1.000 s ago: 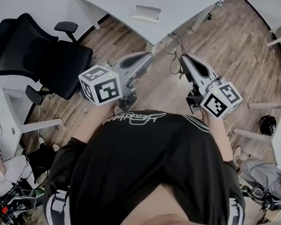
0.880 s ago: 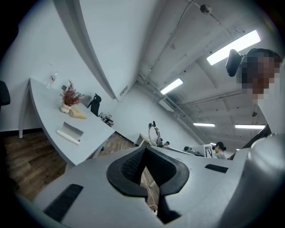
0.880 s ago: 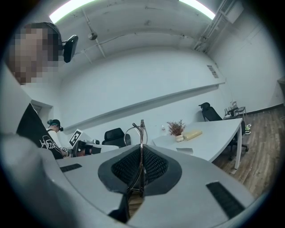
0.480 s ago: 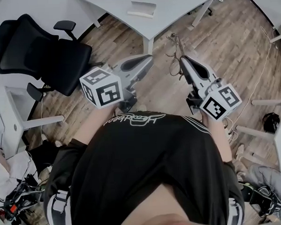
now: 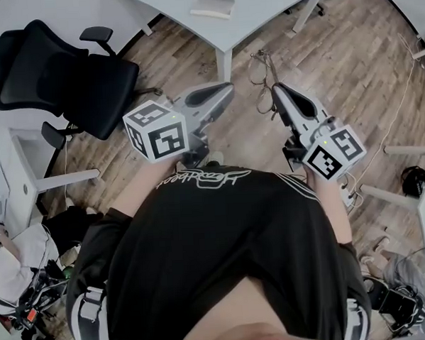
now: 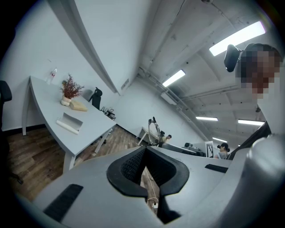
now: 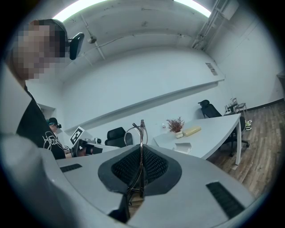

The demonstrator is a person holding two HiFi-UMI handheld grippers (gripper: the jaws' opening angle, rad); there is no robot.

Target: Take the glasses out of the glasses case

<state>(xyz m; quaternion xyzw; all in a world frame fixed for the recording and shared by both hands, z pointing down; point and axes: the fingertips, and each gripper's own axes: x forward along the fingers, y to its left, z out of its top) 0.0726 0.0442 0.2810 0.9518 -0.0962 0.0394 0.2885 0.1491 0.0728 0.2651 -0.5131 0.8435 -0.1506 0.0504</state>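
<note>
Right gripper view: right gripper [image 7: 141,153] pinches the glasses [image 7: 141,131] by the thin frame, aloft, well apart from the desk [image 7: 209,133]; left gripper [image 6: 146,153] closed, empty; a light, steady hold seems advisable.

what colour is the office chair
Black; the office chair shows best in the head view.

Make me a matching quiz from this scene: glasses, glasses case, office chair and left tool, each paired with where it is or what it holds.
1. glasses
2. glasses case
3. office chair
4. left tool

A. lying on the white desk
B. standing on the wood floor
C. clamped in the right tool
D. shut, holding nothing

Pairs: 1-C, 2-A, 3-B, 4-D
</note>
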